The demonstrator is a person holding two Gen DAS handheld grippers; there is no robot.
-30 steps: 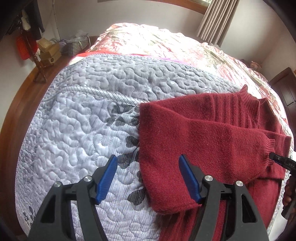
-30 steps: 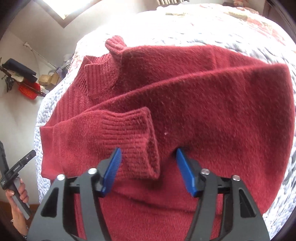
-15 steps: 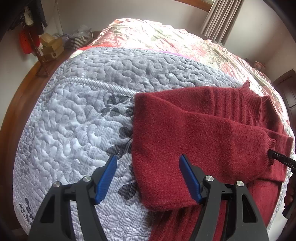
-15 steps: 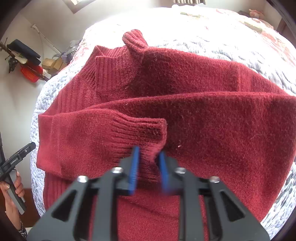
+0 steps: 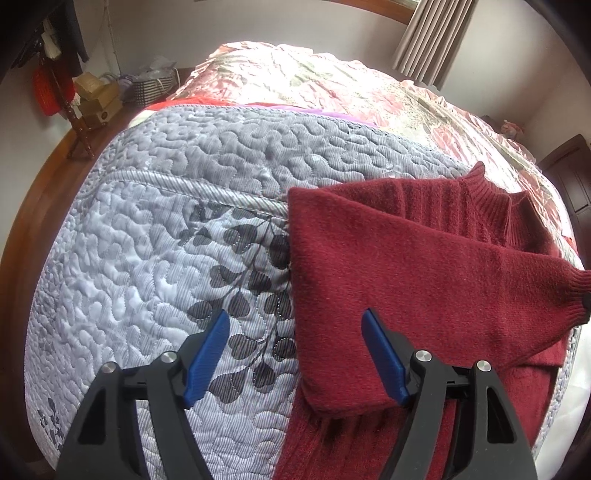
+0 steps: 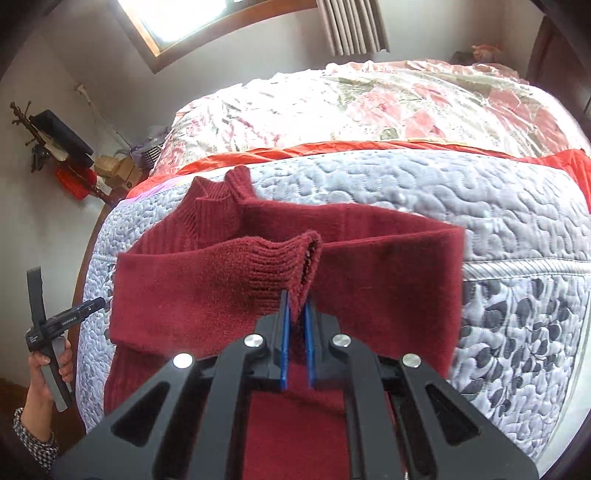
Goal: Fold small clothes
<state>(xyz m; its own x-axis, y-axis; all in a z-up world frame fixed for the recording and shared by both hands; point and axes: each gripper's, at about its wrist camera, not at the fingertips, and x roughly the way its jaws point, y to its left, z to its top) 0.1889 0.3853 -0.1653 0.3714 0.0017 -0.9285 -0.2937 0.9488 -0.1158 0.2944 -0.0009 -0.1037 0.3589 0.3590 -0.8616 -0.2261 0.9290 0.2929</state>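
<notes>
A dark red knit sweater [image 5: 424, 273] lies on the grey quilted bedspread [image 5: 166, 258], one sleeve folded across its body. My left gripper [image 5: 295, 358] hovers open above the sweater's left folded edge, holding nothing. In the right wrist view my right gripper [image 6: 297, 317] is shut on the ribbed sleeve cuff [image 6: 288, 266] and holds it lifted off the sweater [image 6: 388, 266]. The ribbed collar [image 6: 218, 210] points toward the far side. The left gripper also shows at the left edge of the right wrist view, held in a hand [image 6: 48, 362].
A pink floral duvet [image 6: 369, 103] covers the far half of the bed. Wooden floor, cardboard boxes [image 5: 98, 99] and a coat stand [image 6: 48, 140] lie beyond the bed's left side. Curtains [image 6: 351, 26] hang at the window.
My right gripper closed on the sleeve cuff and raised it, pulling back from the sweater. The left gripper drifted slightly, still open.
</notes>
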